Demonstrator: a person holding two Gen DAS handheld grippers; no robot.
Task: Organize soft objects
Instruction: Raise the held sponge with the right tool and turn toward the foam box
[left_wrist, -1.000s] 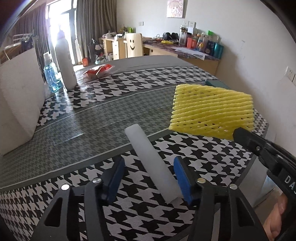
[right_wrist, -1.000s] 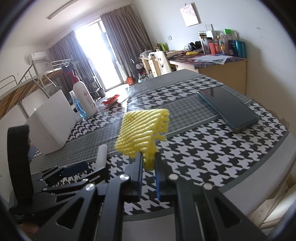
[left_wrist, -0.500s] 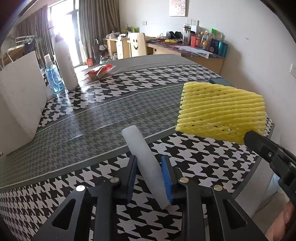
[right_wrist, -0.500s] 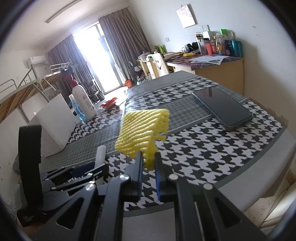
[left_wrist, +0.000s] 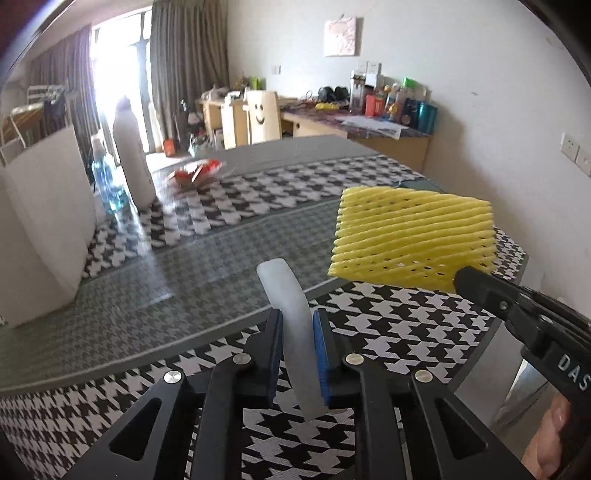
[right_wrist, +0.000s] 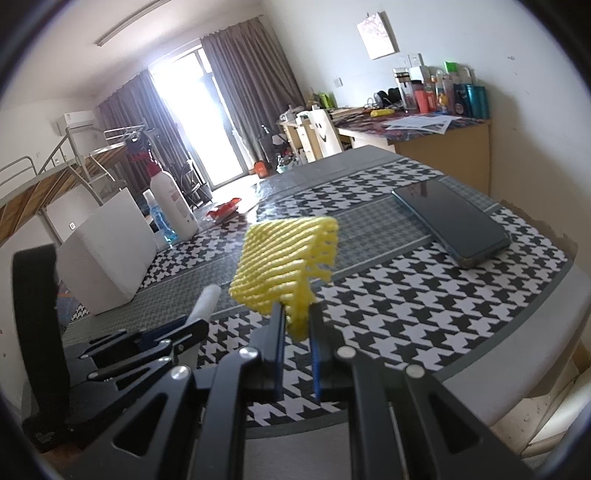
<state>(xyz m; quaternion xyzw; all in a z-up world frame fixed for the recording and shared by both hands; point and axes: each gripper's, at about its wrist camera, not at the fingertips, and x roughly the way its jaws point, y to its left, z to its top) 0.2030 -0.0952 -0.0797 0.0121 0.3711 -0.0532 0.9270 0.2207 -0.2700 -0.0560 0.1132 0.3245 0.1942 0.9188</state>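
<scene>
My left gripper (left_wrist: 298, 325) is shut on a white foam stick (left_wrist: 286, 295) and holds it tilted above the houndstooth table (left_wrist: 406, 332); the stick also shows in the right wrist view (right_wrist: 205, 304). My right gripper (right_wrist: 296, 317) is shut on a yellow foam net sleeve (right_wrist: 286, 266) and holds it in the air over the table. In the left wrist view the net (left_wrist: 412, 236) hangs to the right of the stick, with the right gripper's fingers (left_wrist: 480, 286) below it.
A white foam block (left_wrist: 40, 236) stands at the left, with a white bottle (left_wrist: 131, 162) and a blue bottle (left_wrist: 105, 181) behind it. A red wrapper (left_wrist: 195, 173) lies far back. A dark phone (right_wrist: 450, 223) lies at the table's right side.
My left gripper closed on the white foam stick and lifted it off the table. My right gripper kept hold of the yellow net and rose slightly.
</scene>
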